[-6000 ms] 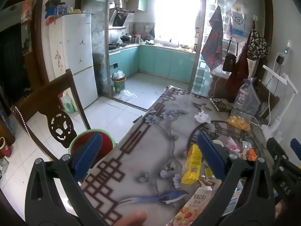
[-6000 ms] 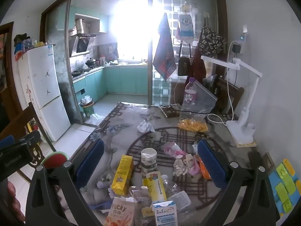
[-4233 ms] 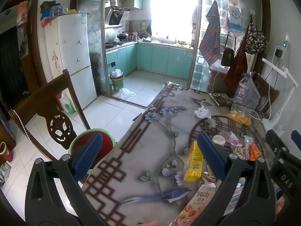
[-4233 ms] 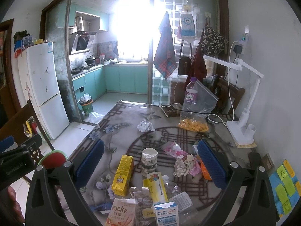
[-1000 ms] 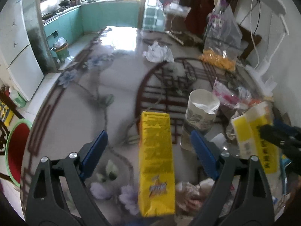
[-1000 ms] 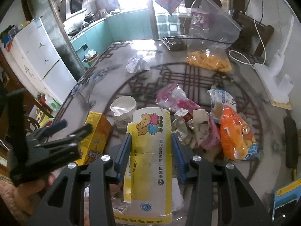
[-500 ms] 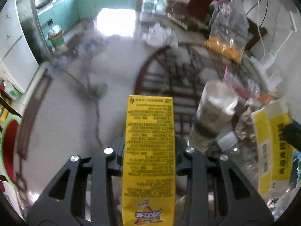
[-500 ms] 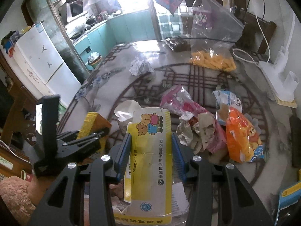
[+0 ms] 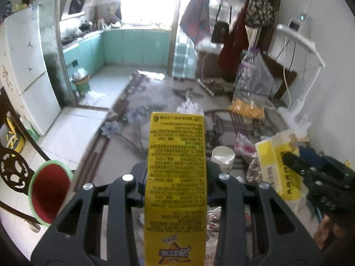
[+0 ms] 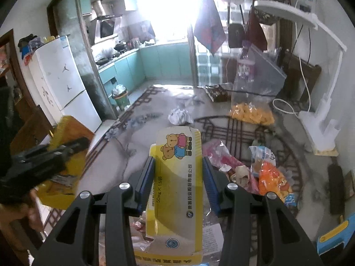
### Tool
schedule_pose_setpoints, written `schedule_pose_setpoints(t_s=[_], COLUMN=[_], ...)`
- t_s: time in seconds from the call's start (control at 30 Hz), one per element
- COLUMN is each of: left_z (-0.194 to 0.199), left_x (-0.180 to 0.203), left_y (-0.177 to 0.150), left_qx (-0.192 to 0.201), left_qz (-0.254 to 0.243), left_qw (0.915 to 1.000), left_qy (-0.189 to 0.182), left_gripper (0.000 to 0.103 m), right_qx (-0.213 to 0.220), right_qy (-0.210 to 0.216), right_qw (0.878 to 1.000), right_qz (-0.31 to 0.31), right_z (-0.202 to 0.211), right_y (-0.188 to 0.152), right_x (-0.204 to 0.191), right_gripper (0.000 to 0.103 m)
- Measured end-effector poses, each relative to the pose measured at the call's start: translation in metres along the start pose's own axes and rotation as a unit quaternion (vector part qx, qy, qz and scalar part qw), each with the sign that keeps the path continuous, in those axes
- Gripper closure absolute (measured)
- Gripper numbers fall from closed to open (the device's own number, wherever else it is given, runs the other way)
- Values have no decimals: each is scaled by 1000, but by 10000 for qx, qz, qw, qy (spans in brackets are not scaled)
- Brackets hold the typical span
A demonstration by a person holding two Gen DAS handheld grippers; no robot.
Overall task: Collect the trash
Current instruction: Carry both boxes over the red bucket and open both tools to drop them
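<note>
A tall yellow snack box (image 9: 176, 155) is clamped between the pads of my left gripper (image 9: 176, 176) and hangs above the table. The right wrist view shows the same box (image 10: 68, 137) at the left, in that gripper (image 10: 44, 155). My right gripper (image 10: 178, 177) is shut on a yellow and white carton with cartoon bears (image 10: 177, 155), also raised off the table. That carton (image 9: 275, 155) appears at the right of the left wrist view. Loose trash lies below: a paper cup (image 9: 223, 157), a pink wrapper (image 10: 221, 155) and an orange packet (image 10: 270, 177).
A red bin with a green rim (image 9: 50, 188) stands on the floor left of the table, beside a dark wooden chair (image 9: 11, 166). On the patterned table (image 10: 137, 137) lie crumpled white paper (image 10: 179, 116) and a clear bag of orange snacks (image 10: 250, 113). A white lamp (image 10: 319, 130) stands at the right.
My left gripper shut on the yellow box, which lay on the table a second ago, and lifted it. The right gripper rose too, still holding the bear carton.
</note>
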State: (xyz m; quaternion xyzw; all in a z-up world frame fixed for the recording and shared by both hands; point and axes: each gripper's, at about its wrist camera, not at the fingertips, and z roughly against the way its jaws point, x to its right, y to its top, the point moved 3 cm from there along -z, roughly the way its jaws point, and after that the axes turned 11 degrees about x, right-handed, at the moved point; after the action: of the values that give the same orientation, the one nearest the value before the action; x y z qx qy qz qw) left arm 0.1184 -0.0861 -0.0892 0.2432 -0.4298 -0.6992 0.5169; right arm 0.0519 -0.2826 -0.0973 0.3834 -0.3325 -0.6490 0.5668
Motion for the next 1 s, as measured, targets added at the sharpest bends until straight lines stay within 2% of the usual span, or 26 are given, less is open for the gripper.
schedule_pose_setpoints(t_s=[0.27, 0.53, 0.83, 1.0], left_z=[50, 80, 86, 80], left_x=[-29, -82, -176, -235], left_y=[7, 7, 7, 7], left_qx=[371, 535, 530, 413], left_qz=[196, 436, 630, 662], left_qw=[9986, 9942, 9898, 9887], left_qy=[322, 830, 1159, 1277], left_gripper=[68, 68, 68, 68], right_qx=[284, 494, 409, 123], right_qy=[143, 472, 844, 1142], right_qw=[9994, 9973, 9951, 9932], right_qz=[126, 262, 319, 200], right_z=[22, 27, -4, -43], right_y=[10, 27, 33, 27], right_x=[-23, -68, -157, -221], right_gripper=[61, 61, 61, 61])
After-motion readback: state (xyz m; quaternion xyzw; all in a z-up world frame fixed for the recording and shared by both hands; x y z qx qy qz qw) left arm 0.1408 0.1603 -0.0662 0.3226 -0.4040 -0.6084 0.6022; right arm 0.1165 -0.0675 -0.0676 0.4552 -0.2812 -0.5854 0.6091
